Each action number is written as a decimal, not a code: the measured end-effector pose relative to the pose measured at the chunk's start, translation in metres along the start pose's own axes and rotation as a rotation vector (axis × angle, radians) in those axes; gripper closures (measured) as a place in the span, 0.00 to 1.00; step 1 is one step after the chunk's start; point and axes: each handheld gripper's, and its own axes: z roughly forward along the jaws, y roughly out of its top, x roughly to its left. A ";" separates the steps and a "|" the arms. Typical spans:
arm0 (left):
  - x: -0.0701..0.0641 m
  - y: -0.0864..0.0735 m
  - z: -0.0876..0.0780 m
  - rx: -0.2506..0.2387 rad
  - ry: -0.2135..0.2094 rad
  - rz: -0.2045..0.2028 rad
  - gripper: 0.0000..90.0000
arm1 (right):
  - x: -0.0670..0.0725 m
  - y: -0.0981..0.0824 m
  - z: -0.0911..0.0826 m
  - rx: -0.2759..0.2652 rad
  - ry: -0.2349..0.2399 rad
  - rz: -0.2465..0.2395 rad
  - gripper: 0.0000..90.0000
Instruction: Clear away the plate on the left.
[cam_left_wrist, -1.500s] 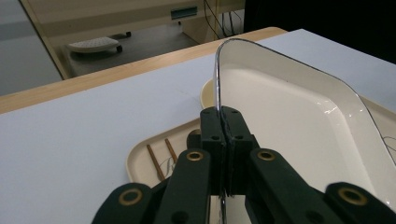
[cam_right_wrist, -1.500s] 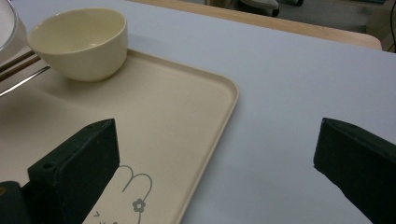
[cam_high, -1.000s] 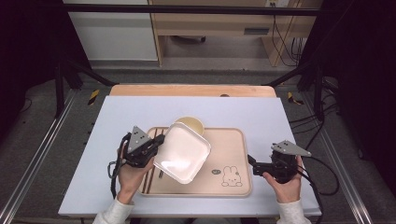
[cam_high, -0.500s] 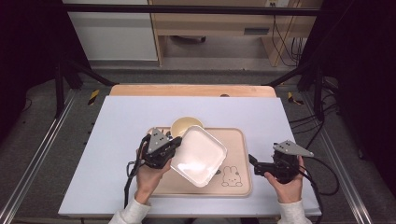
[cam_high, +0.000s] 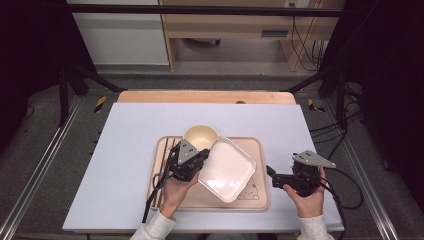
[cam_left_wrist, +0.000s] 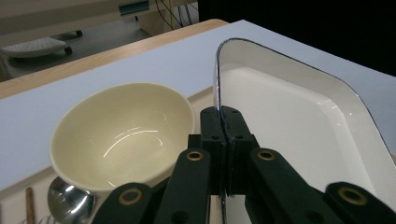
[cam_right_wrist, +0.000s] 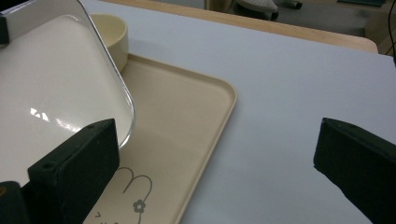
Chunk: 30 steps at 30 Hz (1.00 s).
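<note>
My left gripper (cam_high: 200, 162) pinches the dish (cam_high: 227, 169) by its rim, tilted above the tray (cam_high: 257, 202) beside the bowl (cam_high: 200, 136). My right gripper (cam_high: 272, 176) waits wide open off the tray's right edge. Dish not yet set down.

Even overhead light falls on the white table (cam_high: 125, 150), while the surroundings sink into deep shadow. Small glare streaks mark the white square dish (cam_right_wrist: 46, 116) and the inside of the cream bowl (cam_left_wrist: 126, 135). In the gripper views the near black jaws are soft, and the floor beyond the table is blurred. Shadows are faint and short.
</note>
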 end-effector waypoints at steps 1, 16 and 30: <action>-0.001 0.000 0.002 0.001 -0.001 -0.002 0.99 | 0.000 0.000 0.000 0.000 0.000 0.000 0.01; -0.012 -0.009 0.030 0.075 -0.008 0.004 0.99 | -0.001 0.000 0.000 -0.004 0.003 0.002 0.01; -0.010 -0.015 0.047 0.137 -0.034 -0.028 0.99 | -0.001 0.000 -0.001 -0.005 0.008 0.004 0.01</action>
